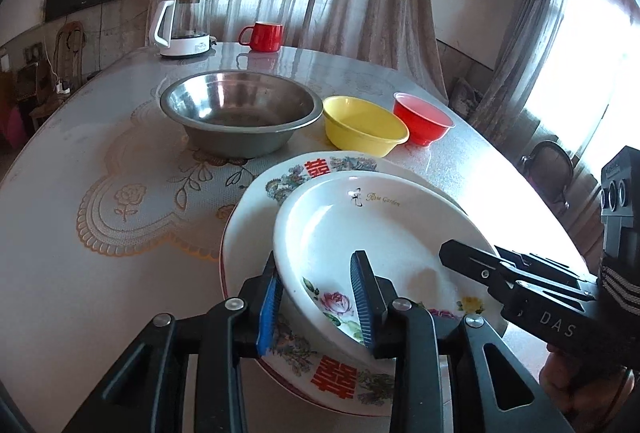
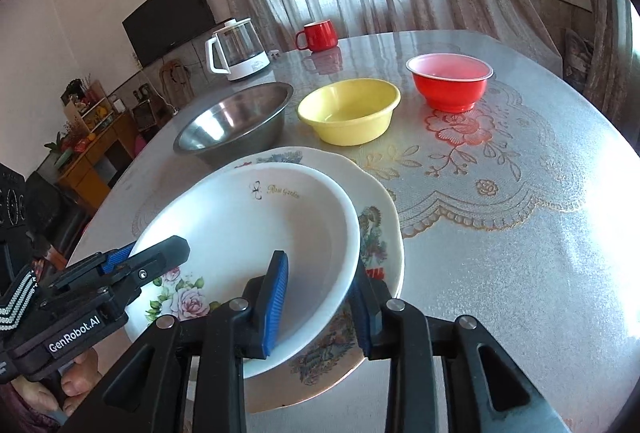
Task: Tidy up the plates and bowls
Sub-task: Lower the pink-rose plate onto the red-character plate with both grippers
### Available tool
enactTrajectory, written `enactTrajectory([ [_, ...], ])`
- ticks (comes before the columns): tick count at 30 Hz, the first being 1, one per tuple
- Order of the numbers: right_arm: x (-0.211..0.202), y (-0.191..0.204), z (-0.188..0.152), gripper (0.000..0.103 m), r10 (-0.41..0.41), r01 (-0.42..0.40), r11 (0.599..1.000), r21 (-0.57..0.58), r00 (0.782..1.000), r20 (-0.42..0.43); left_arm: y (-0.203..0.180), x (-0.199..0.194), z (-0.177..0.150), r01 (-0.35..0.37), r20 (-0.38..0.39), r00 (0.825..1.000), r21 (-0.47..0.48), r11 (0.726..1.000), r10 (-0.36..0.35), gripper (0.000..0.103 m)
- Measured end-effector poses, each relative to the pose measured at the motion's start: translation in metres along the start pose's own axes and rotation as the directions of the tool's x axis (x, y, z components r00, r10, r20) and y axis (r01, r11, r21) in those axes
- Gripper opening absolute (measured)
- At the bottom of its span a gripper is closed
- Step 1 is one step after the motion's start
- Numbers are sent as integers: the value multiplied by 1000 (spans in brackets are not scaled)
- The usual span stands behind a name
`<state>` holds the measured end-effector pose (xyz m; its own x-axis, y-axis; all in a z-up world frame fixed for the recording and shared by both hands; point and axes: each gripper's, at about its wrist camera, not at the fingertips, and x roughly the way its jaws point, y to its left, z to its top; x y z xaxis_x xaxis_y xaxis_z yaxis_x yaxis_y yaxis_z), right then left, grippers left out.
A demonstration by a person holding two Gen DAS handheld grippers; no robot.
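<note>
A white deep plate [image 1: 380,225] [image 2: 240,225] with rose prints lies on a larger patterned plate [image 1: 248,241] [image 2: 380,233] near the table's front. My left gripper [image 1: 316,261] straddles the white plate's near left rim, one blue pad inside and one outside, with slack between pads and rim. My right gripper [image 2: 322,265] straddles the near right rim the same way. Each gripper shows in the other's view, the right gripper [image 1: 452,253] at the plate's right edge and the left gripper [image 2: 176,245] at its left. Behind stand a steel bowl [image 1: 236,113], a yellow bowl [image 1: 364,125] and a red bowl [image 1: 422,117].
A glass kettle [image 1: 184,25] and a red mug [image 1: 264,37] stand at the table's far edge before the curtains. A lace-patterned cover lies over the table [image 2: 500,233]. Bare tabletop lies to the left of the plates in the left wrist view and to their right in the right wrist view.
</note>
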<state>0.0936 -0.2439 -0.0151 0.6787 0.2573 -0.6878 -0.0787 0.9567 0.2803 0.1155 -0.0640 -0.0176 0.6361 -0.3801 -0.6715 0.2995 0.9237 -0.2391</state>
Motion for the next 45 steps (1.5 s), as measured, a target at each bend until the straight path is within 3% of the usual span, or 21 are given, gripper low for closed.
enactTrajectory([
  [3,2,3,0,37,0,0,1000,-16,1000,-2,1,-2,1,1,9,1000,-8,1000,-1,37],
  [7,4,5,-1,37,-2,2,1000,-31,1000,-6,2,-5,1,2,11,1000,-17,1000,-2,39],
  [16,2,7,-2,37,-35,35,998,-54,999,0,-2,-11,-3,30,2,1000,-22,999,-30,54],
  [22,-4,10,-3,38,-104,108,990,-88,993,52,-5,-18,-3,5,41,999,1,1000,-5,61],
  [36,-6,10,-6,39,-97,102,991,-86,993,61,1,-29,-8,-24,73,997,-18,1000,25,60],
  [45,-4,11,-7,41,-98,101,991,-86,994,47,7,-26,-10,-116,53,992,-22,993,117,61],
])
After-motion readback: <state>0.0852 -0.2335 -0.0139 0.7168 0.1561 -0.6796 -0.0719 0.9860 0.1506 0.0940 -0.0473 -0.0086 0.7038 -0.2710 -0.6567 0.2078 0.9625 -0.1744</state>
